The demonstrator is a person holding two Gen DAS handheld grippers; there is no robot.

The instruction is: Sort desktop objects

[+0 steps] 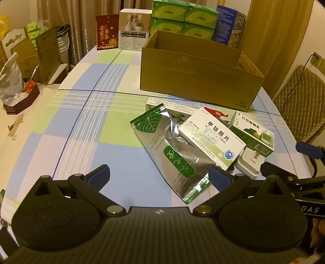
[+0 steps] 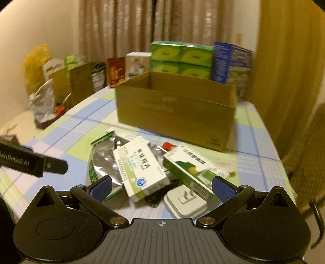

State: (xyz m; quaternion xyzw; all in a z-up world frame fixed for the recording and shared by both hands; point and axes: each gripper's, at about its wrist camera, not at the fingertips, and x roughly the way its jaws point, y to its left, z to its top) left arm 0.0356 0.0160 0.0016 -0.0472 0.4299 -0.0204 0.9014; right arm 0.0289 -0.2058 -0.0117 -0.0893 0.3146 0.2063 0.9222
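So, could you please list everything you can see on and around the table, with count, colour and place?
cardboard box: one, brown, open, at the table's far side
foil pouch: one, silver and green, lying flat in front of the box
white medicine box: one, white and green, resting on the pouch
green medicine box: one, green and white, right of the white one
white plug adapter: one, partly under the medicine boxes
tissue packs: four visible, green, stacked behind the cardboard box
tablecloth: one, checked blue, green, white
left hand-held gripper: open, near the pouch
right hand-held gripper: open, above the pile
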